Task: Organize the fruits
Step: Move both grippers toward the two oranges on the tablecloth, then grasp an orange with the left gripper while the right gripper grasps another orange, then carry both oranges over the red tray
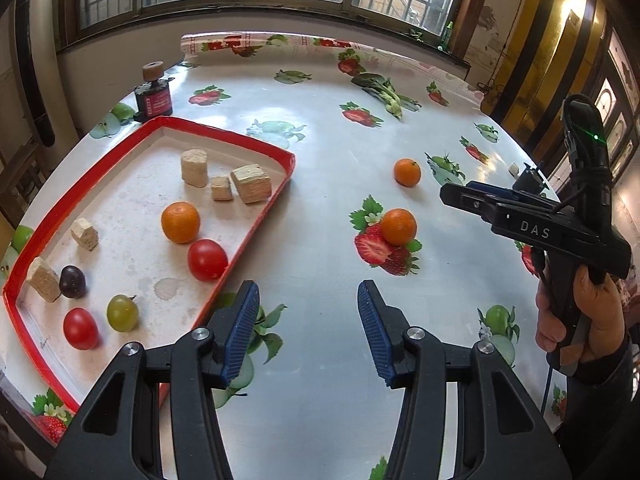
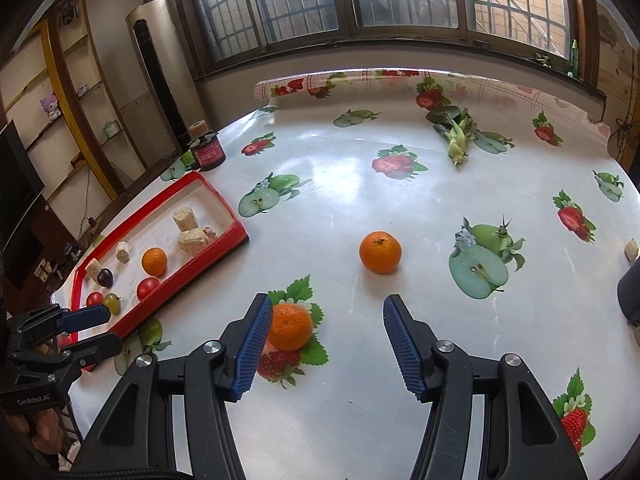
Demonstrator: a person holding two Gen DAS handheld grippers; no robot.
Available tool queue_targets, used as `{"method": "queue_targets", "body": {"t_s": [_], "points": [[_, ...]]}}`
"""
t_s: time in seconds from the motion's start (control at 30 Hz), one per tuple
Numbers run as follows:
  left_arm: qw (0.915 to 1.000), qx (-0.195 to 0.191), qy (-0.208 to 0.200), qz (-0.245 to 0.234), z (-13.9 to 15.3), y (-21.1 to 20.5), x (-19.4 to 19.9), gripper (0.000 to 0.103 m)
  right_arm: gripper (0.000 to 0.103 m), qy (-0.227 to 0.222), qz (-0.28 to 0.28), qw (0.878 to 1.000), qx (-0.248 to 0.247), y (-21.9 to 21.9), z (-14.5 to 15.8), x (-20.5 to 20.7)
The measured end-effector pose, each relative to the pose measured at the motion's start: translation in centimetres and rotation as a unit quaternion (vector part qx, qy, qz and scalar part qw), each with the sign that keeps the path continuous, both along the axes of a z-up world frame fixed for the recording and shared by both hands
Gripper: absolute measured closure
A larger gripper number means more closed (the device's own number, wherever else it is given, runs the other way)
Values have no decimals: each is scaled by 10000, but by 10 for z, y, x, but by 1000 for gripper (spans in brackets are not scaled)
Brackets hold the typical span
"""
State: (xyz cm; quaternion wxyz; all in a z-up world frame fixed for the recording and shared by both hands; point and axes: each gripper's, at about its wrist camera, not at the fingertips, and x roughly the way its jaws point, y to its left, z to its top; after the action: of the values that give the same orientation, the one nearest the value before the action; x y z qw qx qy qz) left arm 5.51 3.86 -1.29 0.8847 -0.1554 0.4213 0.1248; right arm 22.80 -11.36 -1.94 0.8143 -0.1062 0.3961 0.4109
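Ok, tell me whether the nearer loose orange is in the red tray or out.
Out: the nearer orange sits on the tablecloth, apart from the red tray.

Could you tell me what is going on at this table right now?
A person holds a gripper in each hand and is sorting fruit into a red tray. The tray already holds an orange, two tomatoes, two grapes and some pale blocks. Two more oranges lie out on the tablecloth: the near orange beside the right gripper and the far orange beyond it. Both the right gripper and the left gripper are open and empty.
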Motion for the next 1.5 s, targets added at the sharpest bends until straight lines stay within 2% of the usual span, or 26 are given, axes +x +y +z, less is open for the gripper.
{"method": "queue_targets", "body": {"t_s": [0.3, 0.57, 0.6, 0.67, 0.87, 0.93, 0.97, 1.23, 1.5], "points": [[9990, -153, 119, -402, -13, -23, 43, 54, 44, 142, -222, 9994, -213, 10, -27, 42], [9972, -293, 293, -626, -32, -40, 88, 54, 44, 281, -121, 9992, -266, 39, -46, 73], [9972, -306, 282, -620, -34, -40, 93, 54, 50, 294, -128, 9991, -268, 40, -49, 76], [9972, -328, 283, -615, -37, -41, 103, 54, 68, 450, -117, 9989, -100, 35, -49, 80], [9964, -254, 399, -709, -47, -49, 127, 55, 68, 328, -238, 9992, 46, 4, -33, 72], [9970, -109, 375, -663, -47, -51, 129, 69, 68, 274, -290, 9992, 76, -5, -27, 69], [9970, -145, 363, -673, -47, -50, 130, 70, 68, 278, -303, 9991, 114, -10, -25, 68], [9983, -195, 308, -461, -43, -40, 107, 70, 68, 233, -229, 9992, 247, -28, -10, 43], [9995, -210, 147, -160, -31, -26, 74, 70, 68, 177, -71, 9994, 300, -26, -3, 14]]}}
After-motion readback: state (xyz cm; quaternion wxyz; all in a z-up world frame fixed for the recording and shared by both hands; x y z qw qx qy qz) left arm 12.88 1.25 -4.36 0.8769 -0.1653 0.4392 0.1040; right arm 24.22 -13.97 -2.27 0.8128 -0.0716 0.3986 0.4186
